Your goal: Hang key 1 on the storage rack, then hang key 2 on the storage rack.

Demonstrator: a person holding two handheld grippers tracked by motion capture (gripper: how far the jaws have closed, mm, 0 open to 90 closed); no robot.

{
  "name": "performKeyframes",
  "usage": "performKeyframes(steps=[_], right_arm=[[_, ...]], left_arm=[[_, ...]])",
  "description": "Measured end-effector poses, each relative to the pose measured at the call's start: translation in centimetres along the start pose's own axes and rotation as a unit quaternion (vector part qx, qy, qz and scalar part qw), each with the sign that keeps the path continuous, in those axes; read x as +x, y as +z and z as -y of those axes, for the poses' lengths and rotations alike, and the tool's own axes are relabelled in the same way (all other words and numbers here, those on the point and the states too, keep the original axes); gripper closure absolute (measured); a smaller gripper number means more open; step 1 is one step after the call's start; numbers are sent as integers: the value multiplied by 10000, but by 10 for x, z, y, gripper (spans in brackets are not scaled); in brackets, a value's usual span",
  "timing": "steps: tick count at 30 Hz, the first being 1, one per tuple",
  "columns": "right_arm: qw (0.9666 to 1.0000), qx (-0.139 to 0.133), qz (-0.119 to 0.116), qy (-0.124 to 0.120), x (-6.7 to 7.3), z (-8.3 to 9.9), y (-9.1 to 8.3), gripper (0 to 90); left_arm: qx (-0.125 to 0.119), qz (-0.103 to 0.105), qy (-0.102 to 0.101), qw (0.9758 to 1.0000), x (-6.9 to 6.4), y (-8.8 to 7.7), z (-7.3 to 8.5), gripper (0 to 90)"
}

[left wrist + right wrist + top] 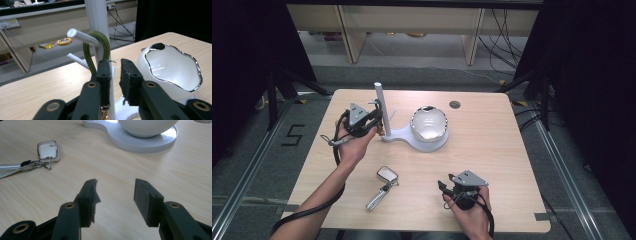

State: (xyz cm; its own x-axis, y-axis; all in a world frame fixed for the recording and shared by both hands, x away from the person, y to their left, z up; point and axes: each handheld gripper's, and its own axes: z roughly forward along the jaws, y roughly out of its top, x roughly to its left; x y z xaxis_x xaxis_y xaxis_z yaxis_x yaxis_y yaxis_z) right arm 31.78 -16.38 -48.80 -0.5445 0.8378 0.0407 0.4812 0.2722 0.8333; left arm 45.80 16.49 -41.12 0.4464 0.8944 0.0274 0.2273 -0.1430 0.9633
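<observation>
A white stand (pixel 404 135) has an upright post (pixel 379 102) and a shiny white bowl (pixel 429 122) on its base. In the left gripper view a green cord loop (pixel 100 37) hangs over a peg (pixel 80 36) on the post (pixel 96 15). My left gripper (pixel 115 66) is right at the post with its jaws a little apart. The cord's lower end drops behind the left jaw, and nothing is pinched in the gap. My right gripper (pixel 115 186) stands open and empty over bare table near the front edge (pixel 443 187). A bunch of keys with a silver fob (pixel 48 150) lies to its left.
The keys and strap (pixel 382 189) lie at the front middle of the wooden table (pixel 492 150). A round cable hole (pixel 455 104) sits at the back right. Black curtains, tripod legs and floor cables surround the table.
</observation>
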Motion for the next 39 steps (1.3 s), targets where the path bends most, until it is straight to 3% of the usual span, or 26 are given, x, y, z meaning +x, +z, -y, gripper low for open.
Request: performKeyframes(steps=[4, 7, 10, 11, 12, 14, 15, 17, 18, 19, 20, 21, 23, 24, 27, 29, 30, 31, 35, 38, 39], right_arm=[[10000, 36, -21, 84, 0, 0, -1, 530], [9999, 90, -31, 130, -1, 0, -2, 529], [10000, 14, 15, 85, -3, 0, -1, 527], [9998, 19, -180, 129, -4, 0, 0, 527], [9998, 8, -145, 139, -4, 0, 1, 527], [9996, 76, -23, 258, -3, 1, -2, 526], [9999, 48, -9, 157, -5, 1, -2, 526], [9998, 8, -93, 189, -6, 1, -1, 526], [9998, 8, -93, 189, -6, 1, -1, 526], [9997, -5, -8, 230, -6, 2, -2, 526], [9996, -11, -44, 268, -8, 2, -3, 526], [9996, 56, 28, 260, -9, 1, -5, 526], [9997, -13, 11, 262, -9, 2, -5, 526], [9995, -72, -39, 306, -9, 2, -4, 527], [9993, -57, -11, 367, -8, 2, -5, 526], [9997, -78, 91, 200, -9, 1, -6, 526], [9997, -44, 39, 256, -9, 1, -6, 526], [9997, -44, 39, 256, -9, 1, -6, 526], [9997, -64, -57, 249, -9, 0, -3, 526], [9996, -29, -64, 272, -8, -1, -3, 526], [9996, -24, -62, 279, -8, -1, -3, 526]], left_arm=[[253, 262, -163, 9992, 0, -10, 5, 626], [525, 469, -346, 9969, 1, -18, 12, 533], [831, 638, -493, 9933, 0, -26, 19, 427], [918, 700, -499, 9921, 0, -28, 22, 411], [1023, 791, -519, 9902, -1, -31, 25, 402], [1160, 980, -645, 9863, -3, -35, 30, 411], [1239, 998, -622, 9853, -3, -38, 32, 420], [1416, 1068, -627, 9821, -3, -41, 36, 429], [1416, 1068, -627, 9821, -3, -41, 36, 434], [1534, 1096, -603, 9802, -4, -43, 39, 434], [1646, 1105, -495, 9789, -4, -45, 41, 445], [1789, 1222, -479, 9751, -5, -48, 45, 456], [1801, 1252, -481, 9745, -7, -49, 48, 458], [1909, 1388, -370, 9710, -9, -53, 52, 462], [2042, 1606, -344, 9651, -16, -61, 59, 471], [2037, 1639, -425, 9643, -18, -63, 62, 476], [2100, 1653, -350, 9630, -19, -66, 63, 481], [2072, 1667, -417, 9631, -21, -69, 65, 481], [2178, 1784, -378, 9588, -28, -84, 74, 501], [2181, 1858, -436, 9571, -32, -88, 78, 510], [2296, 1946, -359, 9530, -35, -92, 82, 514]])
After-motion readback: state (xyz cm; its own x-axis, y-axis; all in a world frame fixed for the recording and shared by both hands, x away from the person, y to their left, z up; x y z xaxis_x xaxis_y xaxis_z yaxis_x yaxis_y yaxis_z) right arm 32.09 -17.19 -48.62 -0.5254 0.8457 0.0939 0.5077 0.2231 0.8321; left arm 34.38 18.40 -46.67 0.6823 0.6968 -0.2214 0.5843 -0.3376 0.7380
